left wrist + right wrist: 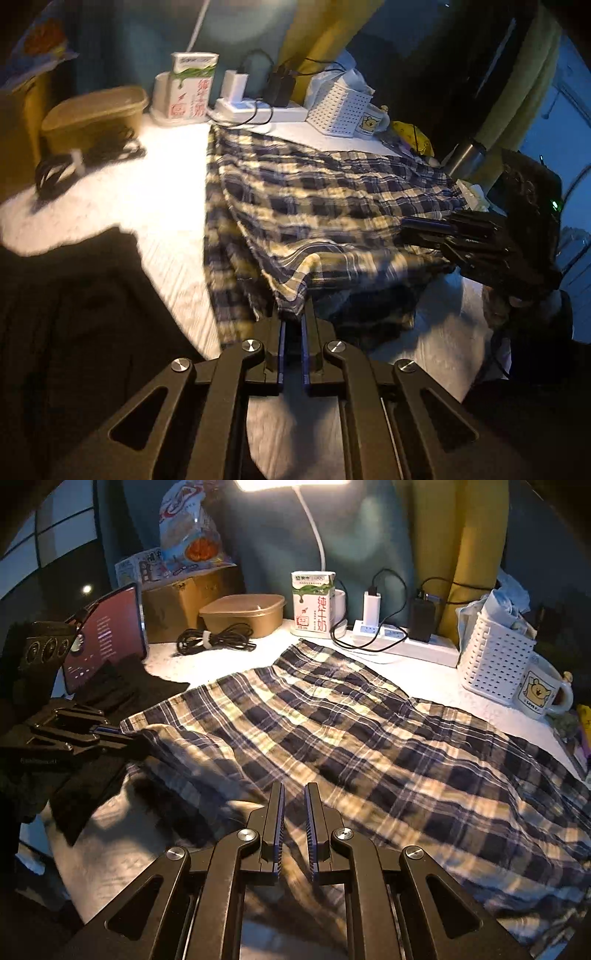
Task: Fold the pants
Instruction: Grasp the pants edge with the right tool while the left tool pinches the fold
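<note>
Left gripper (293, 314) nearest: jaws closed down on near corner of plaid pants (314, 206), cloth pinched at tips and lifted so edge can be carried over. Right gripper (295, 797): jaws nearly closed, plaid cloth running between blades, apparently pinched, holding other corner to keep edge taut. Pants spread across white table (436, 679), lifted edge near both jaws, far end near milk carton (313, 603), power strip (402, 642)

**Lamp-lit desk in a dim room**

A white desk (436, 679) stands against a teal wall (266, 535), lit by a white gooseneck lamp (314, 528). Yellow fabric (461, 542) hangs at the back. A cardboard box (173, 602) sits in the left corner.
</note>
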### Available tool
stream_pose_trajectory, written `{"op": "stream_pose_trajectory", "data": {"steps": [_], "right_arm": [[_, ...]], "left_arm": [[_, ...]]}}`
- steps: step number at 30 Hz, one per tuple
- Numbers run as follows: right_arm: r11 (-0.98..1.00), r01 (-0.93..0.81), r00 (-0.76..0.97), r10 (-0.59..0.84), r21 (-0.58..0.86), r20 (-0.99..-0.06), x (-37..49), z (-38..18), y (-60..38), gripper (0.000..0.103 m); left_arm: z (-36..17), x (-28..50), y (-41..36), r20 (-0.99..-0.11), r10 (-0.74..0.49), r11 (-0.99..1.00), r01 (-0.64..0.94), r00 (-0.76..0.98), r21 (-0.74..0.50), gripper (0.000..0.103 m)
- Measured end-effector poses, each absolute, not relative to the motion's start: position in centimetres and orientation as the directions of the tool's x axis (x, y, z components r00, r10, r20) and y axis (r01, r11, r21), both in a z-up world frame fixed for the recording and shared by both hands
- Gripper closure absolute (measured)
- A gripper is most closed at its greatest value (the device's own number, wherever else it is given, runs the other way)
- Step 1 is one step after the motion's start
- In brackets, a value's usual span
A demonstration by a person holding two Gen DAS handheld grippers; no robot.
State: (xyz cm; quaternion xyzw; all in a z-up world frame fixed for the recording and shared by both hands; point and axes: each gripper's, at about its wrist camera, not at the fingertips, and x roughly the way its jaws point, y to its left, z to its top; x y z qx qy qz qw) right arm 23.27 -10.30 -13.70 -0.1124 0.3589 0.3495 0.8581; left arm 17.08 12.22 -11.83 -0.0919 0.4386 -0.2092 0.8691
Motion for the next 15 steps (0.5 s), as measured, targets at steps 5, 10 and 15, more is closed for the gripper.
{"op": "stream_pose_trajectory", "data": {"steps": [5, 10, 15], "right_arm": [[0.706, -0.707, 0.482, 0.531, 0.048, -0.697, 20.9, -13.6, -10.6, 0.047], [0.687, -0.724, 0.476, 0.563, 0.063, -0.676, 18.7, -13.7, -10.9, 0.019], [0.672, -0.736, 0.453, 0.577, 0.080, -0.680, 17.0, -14.2, -11.0, 0.044]], "left_arm": [[-12.8, 16.9, 14.0, -0.734, -0.416, 0.908, 0.203, 0.537, -0.367, 0.098], [-12.5, 16.3, 13.7, -0.731, -0.421, 0.906, 0.214, 0.537, -0.365, 0.098], [-12.1, 16.2, 13.4, -0.719, -0.424, 0.905, 0.220, 0.550, -0.365, 0.098]]}}
